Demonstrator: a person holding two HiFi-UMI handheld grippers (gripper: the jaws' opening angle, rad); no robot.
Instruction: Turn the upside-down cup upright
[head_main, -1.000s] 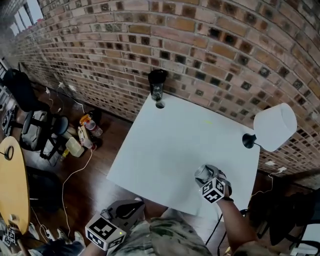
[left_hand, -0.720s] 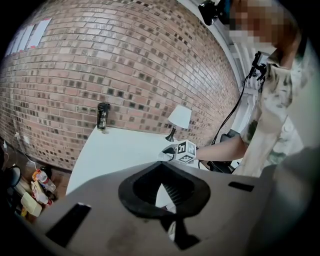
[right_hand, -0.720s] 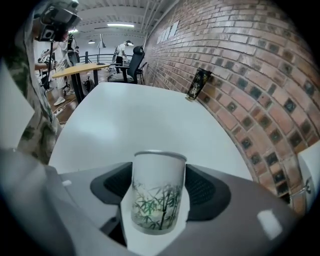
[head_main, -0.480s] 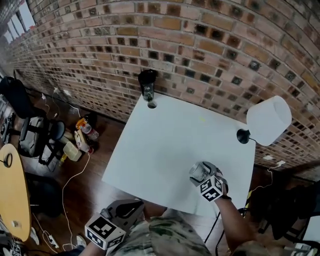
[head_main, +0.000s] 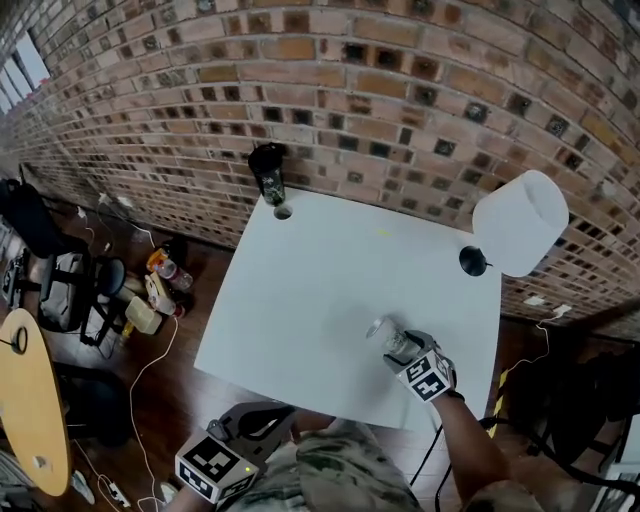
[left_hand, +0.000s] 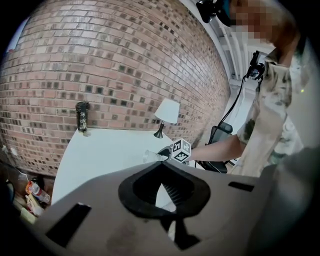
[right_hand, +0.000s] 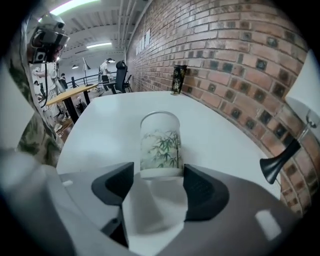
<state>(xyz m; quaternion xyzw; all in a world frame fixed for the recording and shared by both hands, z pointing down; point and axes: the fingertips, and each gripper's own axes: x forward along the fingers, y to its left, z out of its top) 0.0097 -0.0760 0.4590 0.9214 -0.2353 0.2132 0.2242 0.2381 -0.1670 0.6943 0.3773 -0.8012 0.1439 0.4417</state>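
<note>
A white cup (right_hand: 160, 145) with a green bamboo print stands on the white table (head_main: 320, 270), its closed end up as far as I can tell. Its lower rim sits between the tips of my right gripper (right_hand: 159, 182). The jaws are closing round it; the right pad is at the cup's wall and a thin gap shows on the left. In the head view the cup (head_main: 383, 330) pokes out up-left of that gripper (head_main: 394, 343). My left gripper (head_main: 262, 418) hangs below the table's near edge, jaws together on nothing. Its own view shows the cup (left_hand: 149, 156) far off.
A white-shaded lamp (head_main: 515, 225) with a black foot (head_main: 472, 261) stands at the table's far right. A dark bottle (head_main: 268, 172) and a small ring (head_main: 283, 212) are at the far left corner by the brick wall. Bags, bottles and cables (head_main: 150, 290) litter the floor on the left.
The right gripper has rolled and drawn back a little, so the cup now shows out ahead of its jaws toward the upper left. The left gripper has shifted slightly right.
</note>
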